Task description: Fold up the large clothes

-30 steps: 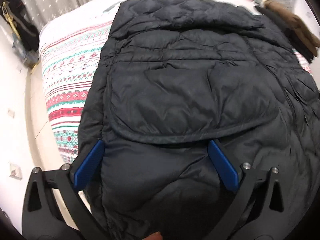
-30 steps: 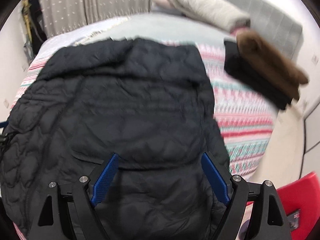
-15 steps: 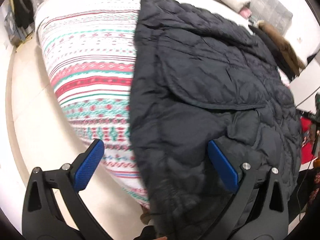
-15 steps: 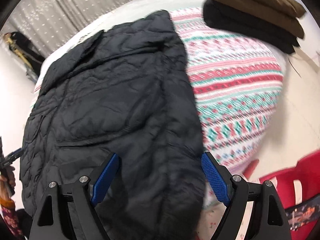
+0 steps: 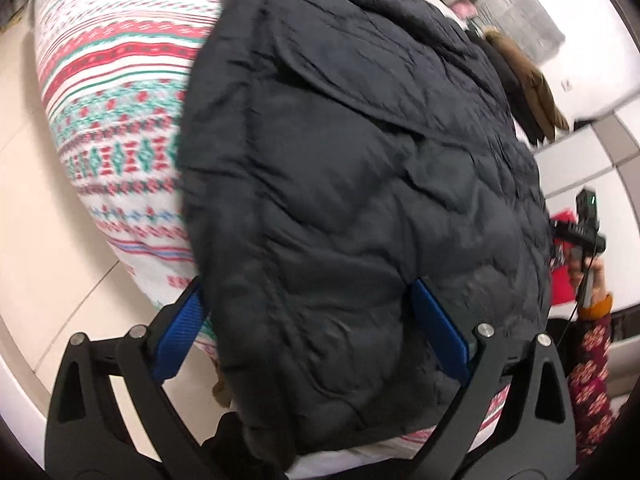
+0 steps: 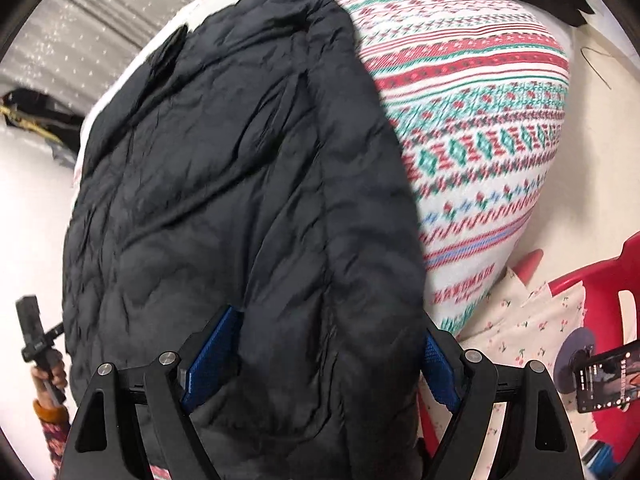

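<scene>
Hanging over the bed point(image 5: 120, 92) edge, black jacket point(image 5: 360, 200) hem blurred — cut off.

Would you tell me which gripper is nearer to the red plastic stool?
Right. The right gripper works the black jacket's edge beside the red stool; the left gripper straddles the jacket's opposite edge.

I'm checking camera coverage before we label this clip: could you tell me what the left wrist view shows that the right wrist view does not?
Only the left wrist view shows the brown garment beyond the jacket and the grey headboard. Only the right wrist view shows the red chair, the phone, the cherry-print cloth and the grey curtain. Both show the black quilted jacket on the patterned bedspread, with its near hem between closing jaws of the left gripper or right gripper.
</scene>
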Demonstrator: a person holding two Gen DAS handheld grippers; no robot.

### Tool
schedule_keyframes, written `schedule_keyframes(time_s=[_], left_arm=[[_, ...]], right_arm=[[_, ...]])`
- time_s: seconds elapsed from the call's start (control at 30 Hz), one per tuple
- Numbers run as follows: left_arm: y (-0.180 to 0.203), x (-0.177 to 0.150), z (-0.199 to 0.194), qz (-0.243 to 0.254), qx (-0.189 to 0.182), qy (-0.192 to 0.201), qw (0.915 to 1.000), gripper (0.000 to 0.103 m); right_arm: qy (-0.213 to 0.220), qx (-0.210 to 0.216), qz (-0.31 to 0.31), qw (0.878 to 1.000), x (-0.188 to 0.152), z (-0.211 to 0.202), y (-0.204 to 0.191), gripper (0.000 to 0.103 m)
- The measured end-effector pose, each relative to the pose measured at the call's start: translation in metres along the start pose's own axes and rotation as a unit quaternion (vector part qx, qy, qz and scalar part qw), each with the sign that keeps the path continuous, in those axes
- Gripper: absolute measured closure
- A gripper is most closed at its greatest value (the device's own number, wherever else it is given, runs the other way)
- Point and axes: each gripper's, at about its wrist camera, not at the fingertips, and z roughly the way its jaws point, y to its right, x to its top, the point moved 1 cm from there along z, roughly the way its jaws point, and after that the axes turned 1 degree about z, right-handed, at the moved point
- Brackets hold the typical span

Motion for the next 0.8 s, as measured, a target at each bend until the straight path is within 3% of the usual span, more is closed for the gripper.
schedule_keyframes(time_s=[0.07,0.17,0.23,0.3,0.43,0.63,0.8], left_arm=[[0.012,-0.005,-0.002,0.017,0.01,0.0,0.9998,0.016],[0.024,-0.01,-0.013,0.031,0.007,0.012,0.9994,0.046],[0.032,-0.016,-0.021,0.033,-0.016,0.024,0.999,0.08],[0.037,-0.018,-0.028,0.023,-0.035,0.033,0.9986,0.085],[0.053,-0.026,-0.059,0.033,-0.062,0.083,0.9941,0.088],[0.064,-0.048,-0.132,0.03,-0.145,0.173,0.9737,0.089],[0.084,-0.076,-0.179,0.051,-0.162,0.239,0.956,0.089]], right_arm=[[-0.003,0.009,0.004,1.0,-0.003,-0.002,-0.001,0.036],[-0.008,0.045,0.019,0.999,-0.012,-0.009,-0.003,0.062],[-0.01,0.068,0.016,0.997,-0.017,-0.013,-0.006,0.075],[-0.004,0.081,0.003,0.997,-0.024,-0.019,-0.016,0.088],[0.029,0.11,-0.01,0.993,-0.029,-0.042,-0.025,0.091],[0.095,0.182,-0.021,0.978,-0.051,-0.098,-0.024,0.092],[0.142,0.218,-0.055,0.964,-0.086,-0.155,-0.031,0.092]])
